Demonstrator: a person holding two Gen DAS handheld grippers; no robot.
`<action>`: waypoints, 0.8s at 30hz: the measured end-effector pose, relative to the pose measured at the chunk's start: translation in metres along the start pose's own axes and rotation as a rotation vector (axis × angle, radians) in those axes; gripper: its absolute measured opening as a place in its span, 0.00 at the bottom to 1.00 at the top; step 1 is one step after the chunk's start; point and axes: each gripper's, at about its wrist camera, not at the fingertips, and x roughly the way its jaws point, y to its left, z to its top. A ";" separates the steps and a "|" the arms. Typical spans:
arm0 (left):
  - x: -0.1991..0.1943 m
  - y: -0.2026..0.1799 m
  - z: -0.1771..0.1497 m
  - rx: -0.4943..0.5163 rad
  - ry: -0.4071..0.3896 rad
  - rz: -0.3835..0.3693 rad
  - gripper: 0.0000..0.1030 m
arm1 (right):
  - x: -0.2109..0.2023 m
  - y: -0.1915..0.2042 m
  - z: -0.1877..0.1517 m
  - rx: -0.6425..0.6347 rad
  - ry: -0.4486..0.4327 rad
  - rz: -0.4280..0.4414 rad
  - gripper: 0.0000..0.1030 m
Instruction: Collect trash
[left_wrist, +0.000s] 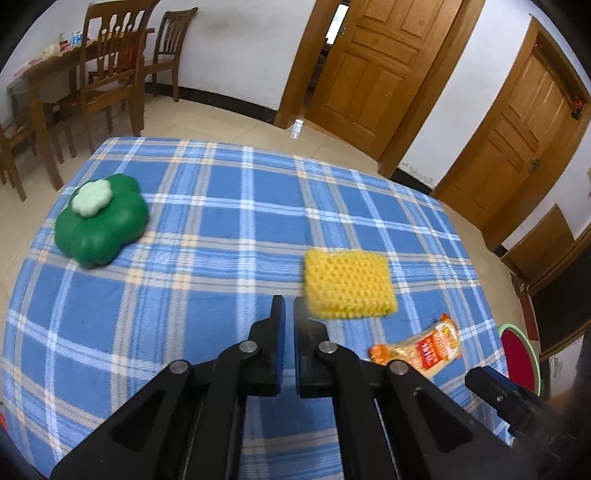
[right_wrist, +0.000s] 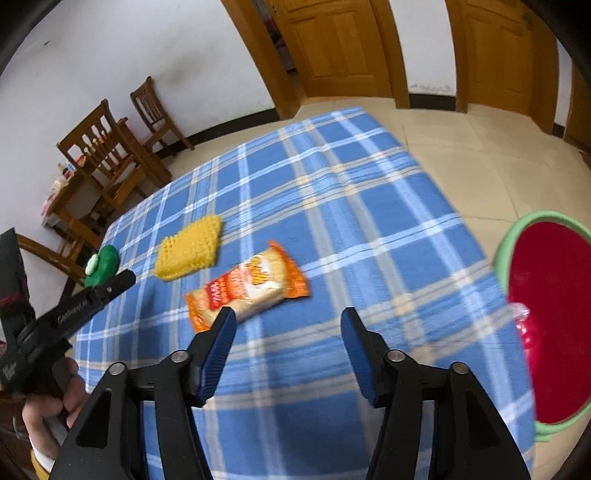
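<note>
A table covered with a blue plaid cloth (left_wrist: 207, 206) is seen from both wrist cameras. Three items lie on it: a green clover-shaped container (left_wrist: 101, 221) with a pale lid knob toward the far left, a yellow crocheted pad (left_wrist: 349, 284) near the middle, and an orange snack wrapper (right_wrist: 247, 291), which is taken to be the trash. The wrapper lies flat on the cloth, just beside the yellow pad on the side nearer the basin, and is not touched by either tool.

The left gripper (left_wrist: 286, 306) is held above the cloth with its jaws clenched together; nothing is seen between the blue pads. Its tips appear close to the near edge of the yellow pad, but contact cannot be confirmed. In the right wrist view the same tool is seen at the left edge, gripped by a hand (right_wrist: 48, 406).

The right gripper (right_wrist: 288, 317) is held over the cloth with its jaws released and standing well apart. Nothing is grasped. Its left fingertip overlaps the near end of the wrapper in the picture; whether it touches cannot be told.

A red basin with a green rim (right_wrist: 546, 325) is seen beyond the table's right edge, below cloth level. Something clear and crumpled shows at its near rim, too blurred to identify.
</note>
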 end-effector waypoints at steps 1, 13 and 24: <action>-0.001 0.003 -0.001 -0.002 0.003 0.005 0.08 | 0.004 0.003 0.001 0.011 0.010 0.013 0.62; -0.009 0.029 -0.006 -0.045 -0.007 0.030 0.32 | 0.037 0.036 0.016 0.052 0.035 0.007 0.69; -0.006 0.039 -0.008 -0.064 0.007 0.032 0.35 | 0.053 0.061 0.012 -0.060 -0.006 -0.091 0.67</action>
